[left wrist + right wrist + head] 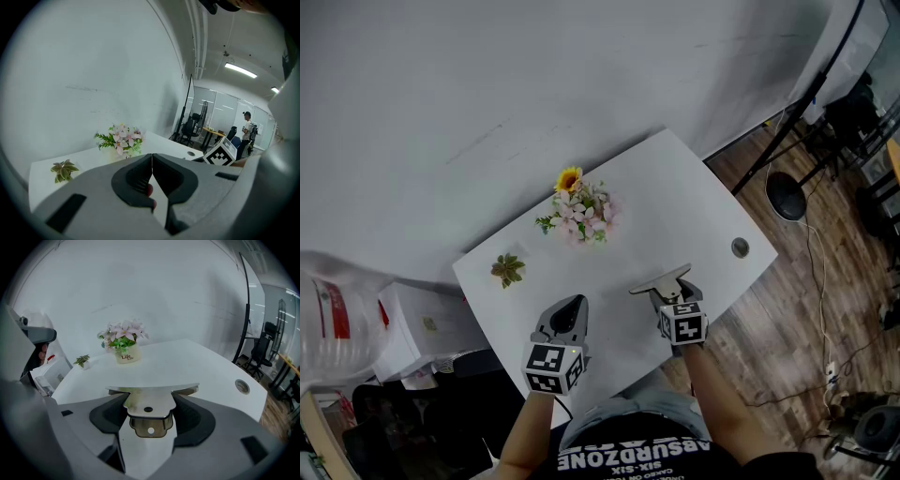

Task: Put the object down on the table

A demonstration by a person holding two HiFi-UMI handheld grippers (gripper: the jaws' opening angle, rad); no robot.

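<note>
- Left gripper [570, 310]: jaws clenched together with nothing between them, over the white table [675, 183].
- Flower pot [582, 216]: stands mid-table, beyond both grippers.
- Right gripper [669, 297]: grasping a flat metal piece [661, 281] near the table's front edge.

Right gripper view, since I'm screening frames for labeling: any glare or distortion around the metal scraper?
Right gripper view: fisheye curves the table edge, corners are black; the metal scraper shows dull reflections, no harsh glare. Head view: even, soft light.
</note>
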